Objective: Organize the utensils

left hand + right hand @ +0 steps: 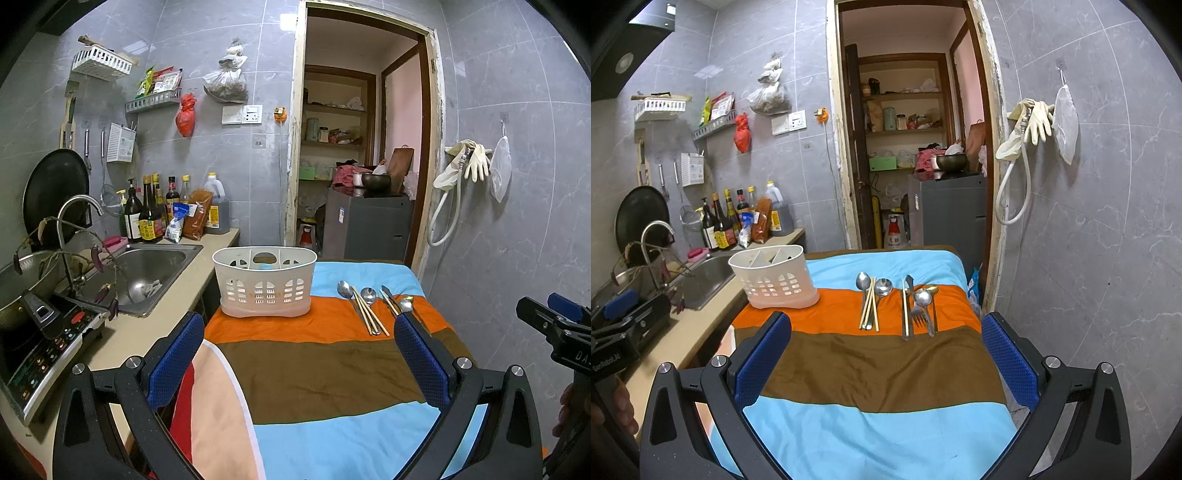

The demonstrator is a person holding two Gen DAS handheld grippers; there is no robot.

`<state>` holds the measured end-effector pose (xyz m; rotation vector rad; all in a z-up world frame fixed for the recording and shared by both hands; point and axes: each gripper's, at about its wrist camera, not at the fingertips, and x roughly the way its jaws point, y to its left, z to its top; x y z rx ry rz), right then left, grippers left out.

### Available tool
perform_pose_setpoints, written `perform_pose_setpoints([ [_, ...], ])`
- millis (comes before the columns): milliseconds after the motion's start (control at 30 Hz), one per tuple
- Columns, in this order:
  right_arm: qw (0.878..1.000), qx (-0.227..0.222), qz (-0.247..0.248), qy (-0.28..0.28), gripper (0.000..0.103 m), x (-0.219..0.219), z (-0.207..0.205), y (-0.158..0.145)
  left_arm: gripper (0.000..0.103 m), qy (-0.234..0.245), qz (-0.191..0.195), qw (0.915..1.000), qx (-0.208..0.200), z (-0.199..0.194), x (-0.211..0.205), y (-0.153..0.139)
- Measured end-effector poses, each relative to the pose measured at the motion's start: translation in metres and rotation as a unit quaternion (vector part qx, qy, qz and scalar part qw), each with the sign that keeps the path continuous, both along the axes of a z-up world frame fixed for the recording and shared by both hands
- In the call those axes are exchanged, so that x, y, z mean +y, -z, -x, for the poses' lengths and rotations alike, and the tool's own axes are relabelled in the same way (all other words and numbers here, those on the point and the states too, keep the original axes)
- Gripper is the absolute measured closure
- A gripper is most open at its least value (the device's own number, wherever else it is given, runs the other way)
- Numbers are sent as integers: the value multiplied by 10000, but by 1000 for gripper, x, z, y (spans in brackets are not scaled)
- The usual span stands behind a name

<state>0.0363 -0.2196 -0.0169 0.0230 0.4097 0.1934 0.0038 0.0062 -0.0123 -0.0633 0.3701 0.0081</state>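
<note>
A white slotted utensil basket (265,286) (774,277) with divided compartments stands at the far left of the striped cloth. To its right, on the orange stripe, lie two groups of utensils: spoons with a pair of chopsticks (871,301) (364,306), and a fork, spoons, a knife and a chopstick (919,306) (397,301). My left gripper (299,354) is open and empty, well short of the basket. My right gripper (886,354) is open and empty, in front of the utensils. The right gripper also shows at the right edge of the left wrist view (554,325).
The striped cloth (879,373) covers a table. A counter with a steel sink (147,273), tap, induction cooker (48,343) and sauce bottles (155,210) runs along the left. A tiled wall is on the right, a doorway with a grey cabinet (945,210) behind.
</note>
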Motion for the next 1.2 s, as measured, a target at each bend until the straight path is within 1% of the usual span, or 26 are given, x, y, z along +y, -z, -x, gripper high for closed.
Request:
perform_pose_setpoints([
  [533,10000,7,-6,-2,0,1,-3,2,2,-4,-11,10000,15,-1,-1,-1],
  [600,10000,11,-6,0,0,1,-3,2,2,-1,-11,10000,18,-1,-1,0],
  [633,10000,8,-8,0,0,1,-3,2,2,-2,-17,10000,25,-5,0,9],
  [767,10000,12,-7,-3,0,1,-4,2,2,6,-15,10000,33,-8,0,13],
  [1200,10000,46,14,9,0,6,-5,4,2,24,-26,9999,120,-11,-3,17],
])
